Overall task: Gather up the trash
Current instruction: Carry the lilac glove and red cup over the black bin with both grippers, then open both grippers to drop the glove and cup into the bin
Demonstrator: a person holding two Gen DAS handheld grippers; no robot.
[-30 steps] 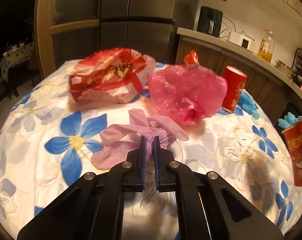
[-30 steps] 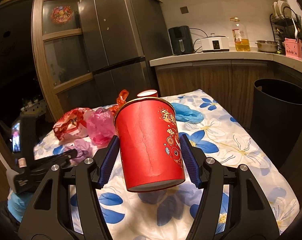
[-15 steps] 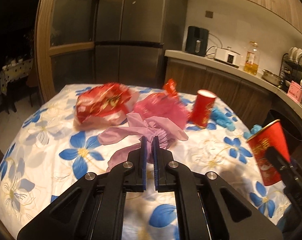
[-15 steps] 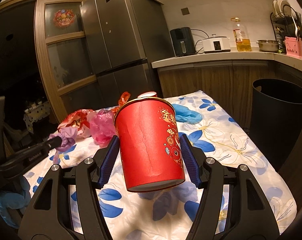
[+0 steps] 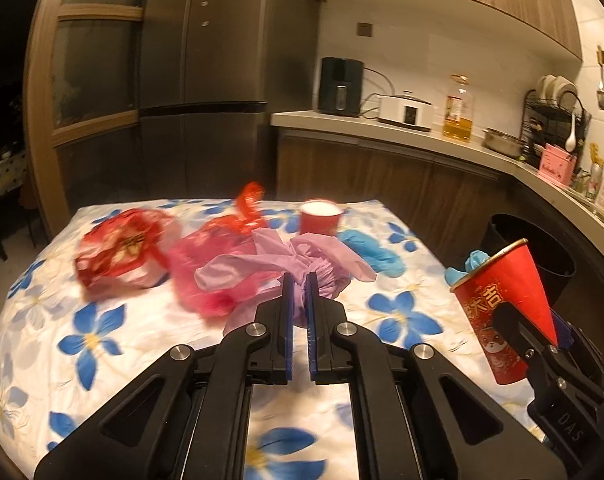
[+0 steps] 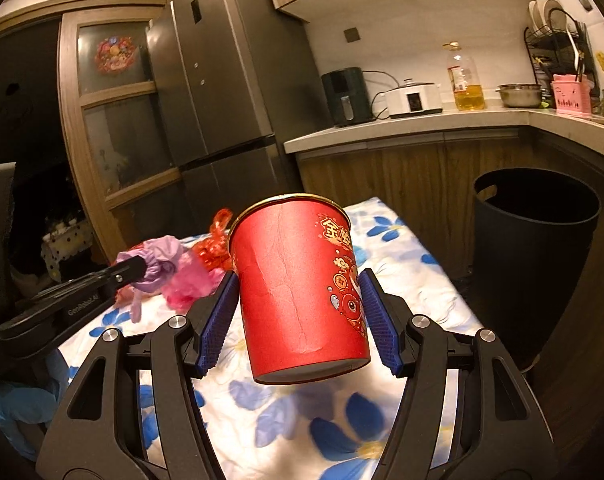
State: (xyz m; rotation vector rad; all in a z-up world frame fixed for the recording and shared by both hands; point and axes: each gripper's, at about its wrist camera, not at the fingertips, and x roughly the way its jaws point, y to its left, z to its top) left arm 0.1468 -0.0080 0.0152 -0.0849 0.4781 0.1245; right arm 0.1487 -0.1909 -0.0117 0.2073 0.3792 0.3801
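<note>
My left gripper (image 5: 300, 284) is shut on a purple glove (image 5: 285, 260) and holds it above the flowered table (image 5: 101, 320); the glove also shows in the right wrist view (image 6: 157, 264). My right gripper (image 6: 297, 304) is shut on a red paper cup (image 6: 297, 296), held above the table; in the left wrist view this cup (image 5: 502, 304) has a blue glove inside it. On the table lie a pink plastic bag (image 5: 217, 264), a red snack bag (image 5: 121, 248), a second red cup (image 5: 320, 218) and a blue glove (image 5: 374, 252).
A black trash bin (image 6: 530, 264) stands on the floor right of the table, by the kitchen counter (image 6: 422, 128). A fridge (image 6: 229, 100) stands behind the table. More blue material (image 6: 17, 400) shows at the lower left of the right wrist view.
My left gripper has lifted the purple glove off the table and risen, swinging to the right. My right gripper holds the red cup much as before.
</note>
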